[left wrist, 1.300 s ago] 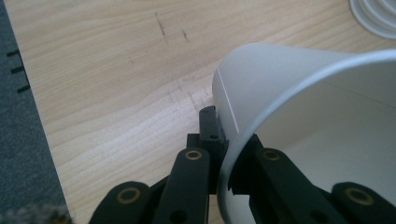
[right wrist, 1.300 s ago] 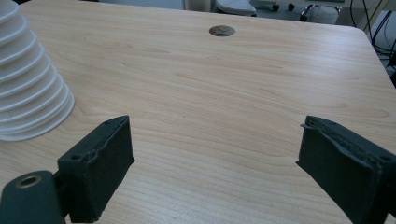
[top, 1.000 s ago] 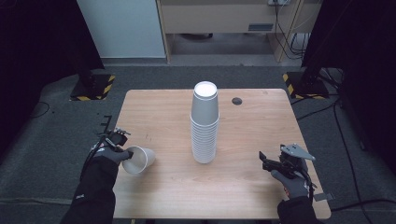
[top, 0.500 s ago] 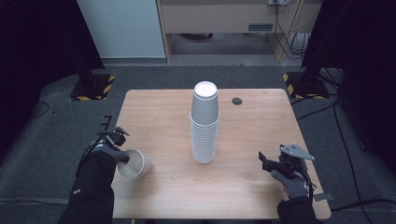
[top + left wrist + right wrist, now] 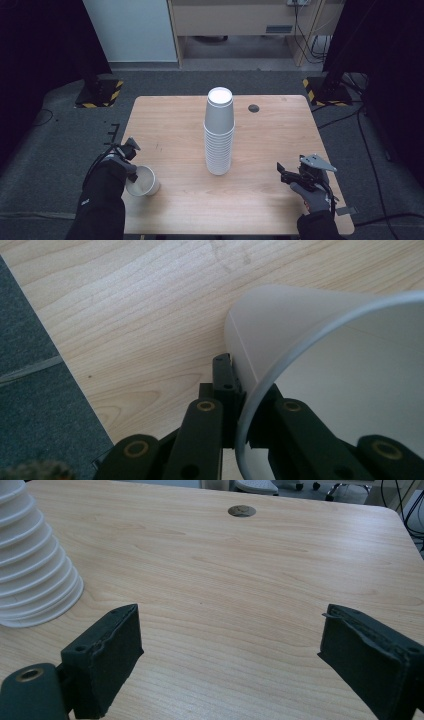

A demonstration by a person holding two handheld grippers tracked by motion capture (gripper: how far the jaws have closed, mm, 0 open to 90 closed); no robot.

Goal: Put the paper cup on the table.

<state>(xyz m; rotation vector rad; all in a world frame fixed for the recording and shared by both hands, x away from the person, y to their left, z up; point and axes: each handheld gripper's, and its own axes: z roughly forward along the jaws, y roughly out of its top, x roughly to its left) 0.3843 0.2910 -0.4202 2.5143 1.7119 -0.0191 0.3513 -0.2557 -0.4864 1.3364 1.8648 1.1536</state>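
A single white paper cup (image 5: 143, 181) stands at the near left of the wooden table (image 5: 170, 125), mouth facing up. My left gripper (image 5: 132, 172) is shut on its rim. In the left gripper view the cup (image 5: 325, 380) wall runs between the two black jaws of the left gripper (image 5: 245, 385), one jaw inside and one outside. A tall stack of upside-down white cups (image 5: 219, 132) rises in the middle of the table. My right gripper (image 5: 283, 173) rests at the near right, open, with bare wood between the jaws of the right gripper (image 5: 230, 645). The stack (image 5: 30, 565) stands to its left.
A small dark round hole (image 5: 254, 108) sits in the table behind and right of the stack, also visible far off as the hole (image 5: 241, 511). The table's left edge (image 5: 60, 365) lies close beside the held cup, with grey carpet (image 5: 60, 150) below.
The cup in my left gripper has tipped from lying on its side to mouth-up and shifted slightly toward the near edge. The right gripper has not moved.
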